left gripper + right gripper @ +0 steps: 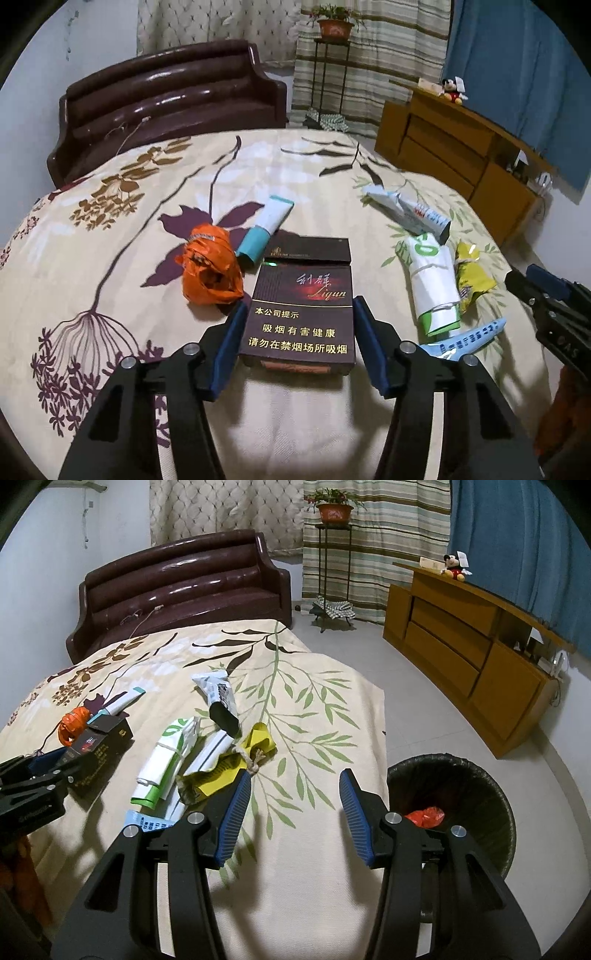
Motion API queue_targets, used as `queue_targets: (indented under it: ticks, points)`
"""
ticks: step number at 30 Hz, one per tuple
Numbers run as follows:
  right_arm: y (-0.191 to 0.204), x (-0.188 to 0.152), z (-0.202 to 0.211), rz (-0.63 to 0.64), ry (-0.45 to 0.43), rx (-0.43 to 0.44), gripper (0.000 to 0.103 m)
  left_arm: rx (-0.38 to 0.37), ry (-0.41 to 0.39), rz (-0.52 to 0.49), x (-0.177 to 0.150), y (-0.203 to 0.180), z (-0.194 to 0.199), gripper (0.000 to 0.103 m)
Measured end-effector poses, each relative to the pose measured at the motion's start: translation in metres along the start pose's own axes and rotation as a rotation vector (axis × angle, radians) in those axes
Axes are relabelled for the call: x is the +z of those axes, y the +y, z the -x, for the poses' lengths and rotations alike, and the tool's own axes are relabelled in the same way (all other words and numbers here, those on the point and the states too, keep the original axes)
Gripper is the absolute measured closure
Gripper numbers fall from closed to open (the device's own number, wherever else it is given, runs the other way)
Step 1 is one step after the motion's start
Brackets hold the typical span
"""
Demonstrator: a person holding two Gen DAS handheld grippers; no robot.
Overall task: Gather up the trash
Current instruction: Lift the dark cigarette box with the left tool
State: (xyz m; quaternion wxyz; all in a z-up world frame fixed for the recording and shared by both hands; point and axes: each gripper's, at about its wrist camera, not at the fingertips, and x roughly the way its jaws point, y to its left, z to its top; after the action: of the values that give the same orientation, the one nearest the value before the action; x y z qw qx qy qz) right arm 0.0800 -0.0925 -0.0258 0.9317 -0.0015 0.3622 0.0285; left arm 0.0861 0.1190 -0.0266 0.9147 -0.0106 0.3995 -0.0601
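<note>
Hanging off the right side of the bed (pixel 325 849), the floral cover ends in a straight edge, with bare tiled floor beyond it and a black trash bin (pixel 491 786) sitting right against that edge; a red scrap (pixel 424 816) is already inside. Plenty of open cover sits under the right gripper (pixel 295 805), which is tilted down over the bed near the edge, jaws apart with nothing between them.

Trash is bunched toward the middle: a dark cigarette box (pixel 299 314), a crumpled orange wrapper (pixel 208 271) just left of it, a white-and-teal tube (pixel 267 225) behind, a white-and-green packet (pixel 432 284) to the right with a yellow wrapper (pixel 471 278) touching it, a light blue strip (pixel 465 338) nearer, and a crushed white carton (pixel 406 214) farther back. A brown headboard (pixel 166 107) closes off the far end, and a wooden cabinet (pixel 461 657) stands across the floor.

The left gripper (pixel 299 321) points down at the cigarette box, blue pads either side of it, about half open. Can't tell if they're actually pressing on the box.
</note>
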Motion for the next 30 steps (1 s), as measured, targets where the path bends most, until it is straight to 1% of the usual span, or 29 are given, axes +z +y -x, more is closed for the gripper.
queue_targets:
  ticks: [7, 9, 11, 15, 19, 21, 25, 28, 30]
  points:
    - [0.008, 0.007, 0.005, 0.017, -0.012, 0.006, 0.054, -0.009, -0.05, 0.017, 0.005, 0.007, 0.02, 0.047]
    - [0.012, 0.01, 0.005, 0.026, -0.015, 0.006, 0.054, -0.006, -0.053, 0.017, 0.006, 0.009, 0.021, 0.047]
    - [0.016, 0.014, 0.004, 0.033, -0.018, 0.011, 0.054, -0.016, -0.037, 0.021, 0.005, 0.012, 0.017, 0.047]
    - [0.02, 0.021, 0.005, 0.039, -0.028, 0.014, 0.054, -0.041, 0.025, 0.015, -0.001, 0.012, 0.004, 0.047]
    - [0.021, 0.023, 0.005, 0.039, -0.026, 0.015, 0.054, -0.044, 0.039, 0.026, -0.003, 0.011, -0.004, 0.046]
    - [0.022, 0.024, 0.005, 0.042, -0.024, 0.014, 0.054, -0.042, 0.042, 0.037, -0.001, 0.012, -0.006, 0.041]
    - [0.025, 0.026, 0.003, 0.047, -0.018, 0.016, 0.054, -0.038, 0.061, 0.055, 0.003, 0.015, -0.014, 0.04]
    - [0.027, 0.029, 0.0, 0.054, -0.018, 0.017, 0.054, -0.038, 0.087, 0.052, 0.004, 0.015, -0.022, 0.04]
    - [0.029, 0.032, -0.002, 0.059, -0.02, 0.018, 0.054, -0.037, 0.083, 0.035, 0.004, 0.013, -0.022, 0.047]
